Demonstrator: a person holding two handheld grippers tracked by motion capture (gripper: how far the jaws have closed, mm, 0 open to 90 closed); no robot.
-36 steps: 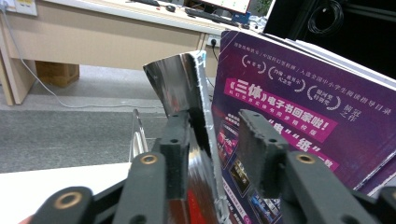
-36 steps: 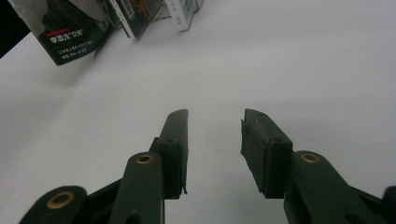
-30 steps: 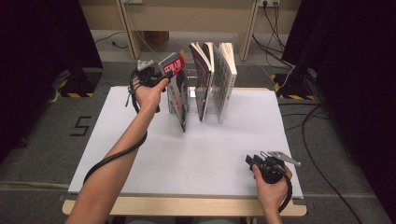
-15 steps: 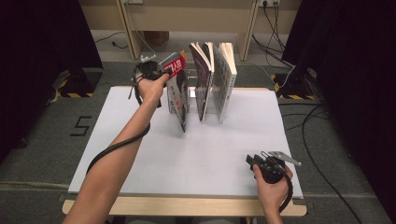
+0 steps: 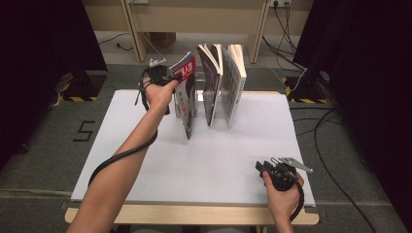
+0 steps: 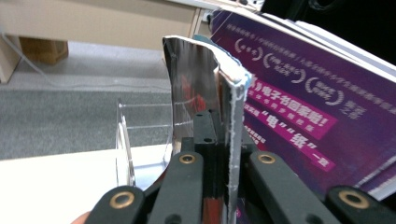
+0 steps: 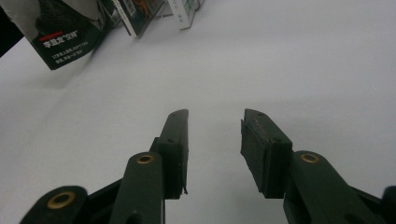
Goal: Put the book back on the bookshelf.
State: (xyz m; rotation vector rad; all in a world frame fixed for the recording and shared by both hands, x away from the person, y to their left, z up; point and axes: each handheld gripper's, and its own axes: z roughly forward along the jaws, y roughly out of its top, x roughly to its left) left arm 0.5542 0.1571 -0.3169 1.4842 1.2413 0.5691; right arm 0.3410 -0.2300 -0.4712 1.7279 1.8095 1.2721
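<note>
A red-covered magazine [image 5: 187,92] stands leaning at the left of a row of upright books. My left gripper [image 5: 171,77] holds its upper left edge; in the left gripper view the jaws [image 6: 217,116] have just been closing and now pinch the glossy cover and pages [image 6: 196,79] between the pads. A purple-covered book [image 6: 303,107] stands right behind it. My right gripper [image 5: 263,167] rests at the table's near right, jaws [image 7: 215,116] open over bare white surface with nothing between them.
Two more books [image 5: 212,82] [image 5: 236,77] stand in a clear acrylic rack [image 6: 125,149] at the back of the white table [image 5: 218,150]. The magazine's lower corner [image 7: 60,32] hangs at the far left in the right gripper view. Cables lie on the floor beyond.
The left hand has edged slightly at the magazine's top edge, and the magazine leans much as before. The right hand has not moved.
</note>
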